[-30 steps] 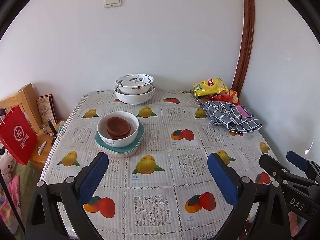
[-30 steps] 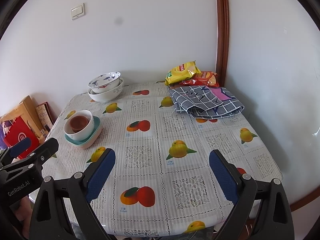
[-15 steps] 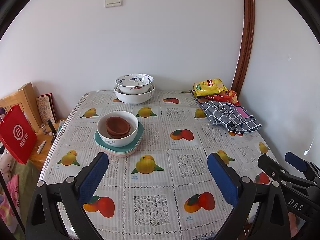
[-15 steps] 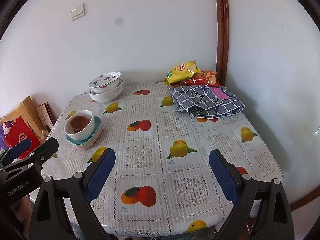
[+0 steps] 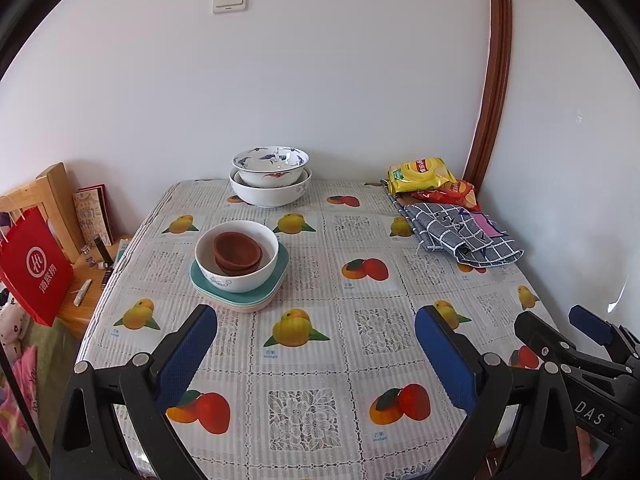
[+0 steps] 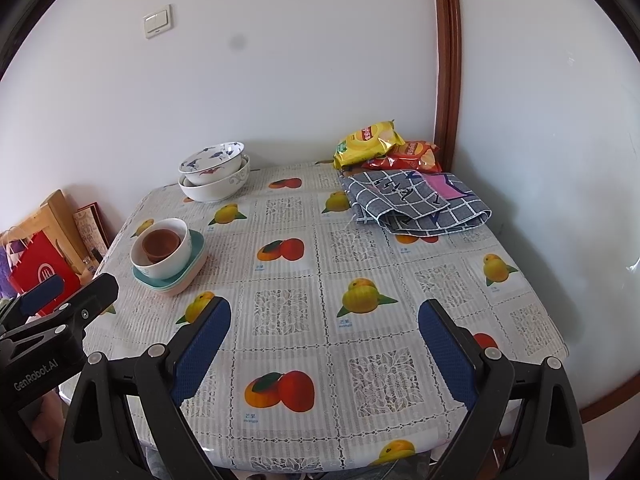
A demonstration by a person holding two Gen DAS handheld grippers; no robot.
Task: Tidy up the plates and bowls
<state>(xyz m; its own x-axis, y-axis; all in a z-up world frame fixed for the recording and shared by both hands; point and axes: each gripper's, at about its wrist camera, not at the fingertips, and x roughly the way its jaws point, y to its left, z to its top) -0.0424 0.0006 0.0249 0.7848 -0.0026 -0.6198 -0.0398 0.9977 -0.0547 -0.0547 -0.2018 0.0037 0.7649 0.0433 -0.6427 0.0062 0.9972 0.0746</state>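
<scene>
Both grippers hang over the near table edge with jaws spread wide and empty: my left gripper (image 5: 316, 344) and my right gripper (image 6: 324, 340). At ten o'clock from the left one, brown bowls (image 5: 237, 251) nest in a white bowl (image 5: 236, 256) atop stacked plates (image 5: 276, 284). At twelve o'clock, a patterned bowl (image 5: 270, 164) sits inside a large white bowl (image 5: 270, 194).

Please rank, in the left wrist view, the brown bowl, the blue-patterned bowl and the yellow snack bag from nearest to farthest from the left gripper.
From the left gripper:
1. Brown bowl, ahead left, nested in a white bowl.
2. Blue-patterned bowl, at the back edge, left of centre.
3. Yellow snack bag, far right corner.
</scene>
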